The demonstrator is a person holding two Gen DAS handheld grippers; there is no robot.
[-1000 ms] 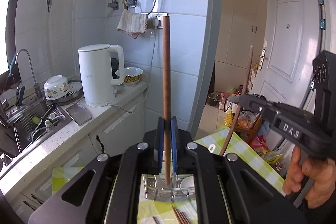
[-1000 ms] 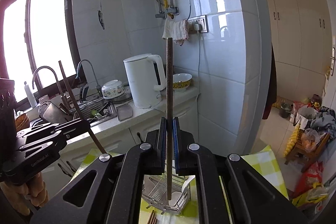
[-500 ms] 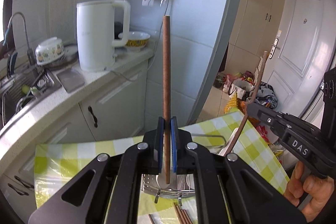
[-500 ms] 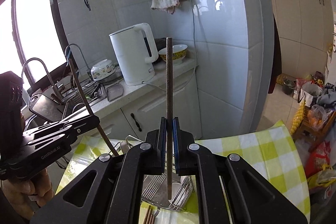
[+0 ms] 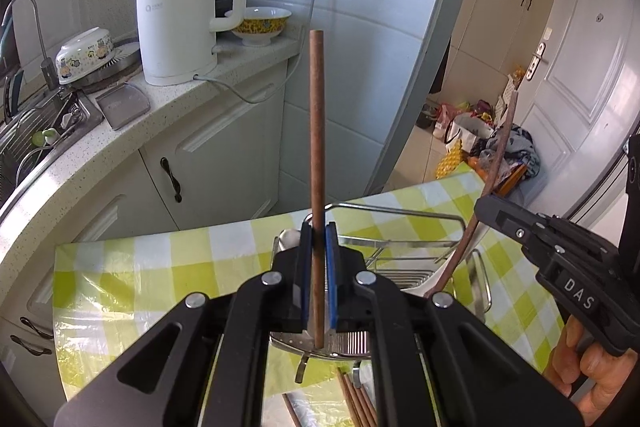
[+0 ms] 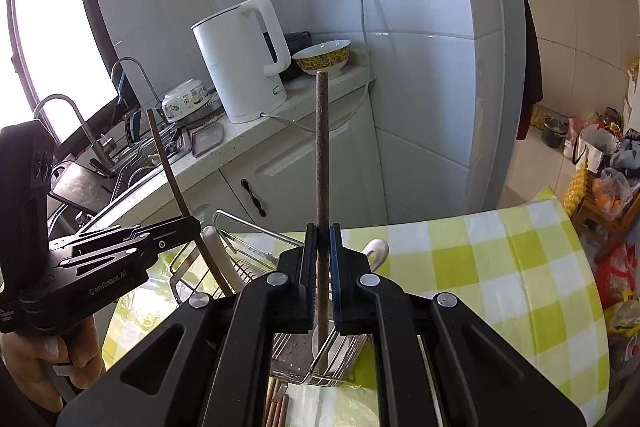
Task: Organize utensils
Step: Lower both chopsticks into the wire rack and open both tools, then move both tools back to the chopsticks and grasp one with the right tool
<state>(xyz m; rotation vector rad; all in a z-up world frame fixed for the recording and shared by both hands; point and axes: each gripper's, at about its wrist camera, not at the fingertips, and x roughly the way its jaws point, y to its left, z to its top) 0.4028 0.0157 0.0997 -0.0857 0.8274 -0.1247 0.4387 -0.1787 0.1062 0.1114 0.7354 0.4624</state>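
I've got both grippers tipped lower vs 0.5 s ago. Left gripper (image 5: 316, 247) clamps an upright brown wooden chopstick (image 5: 317, 163); right gripper (image 6: 323, 251) clamps a second one (image 6: 322, 155), both above the steel wire rack (image 5: 400, 213) by the checkered table's (image 6: 500, 255) counter-side edge.

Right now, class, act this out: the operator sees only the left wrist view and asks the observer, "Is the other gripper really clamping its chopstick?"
Observer: Yes. The right gripper has its fingers shut on the right chopstick, which it holds upright.
Operator: Where does its lower end go?
Observer: It reaches down into the wire rack.
Operator: Does mine look straight from there?
Observer: No. Seen from the right wrist, the left chopstick in the left gripper leans, and its lower end is at the rack's left side.
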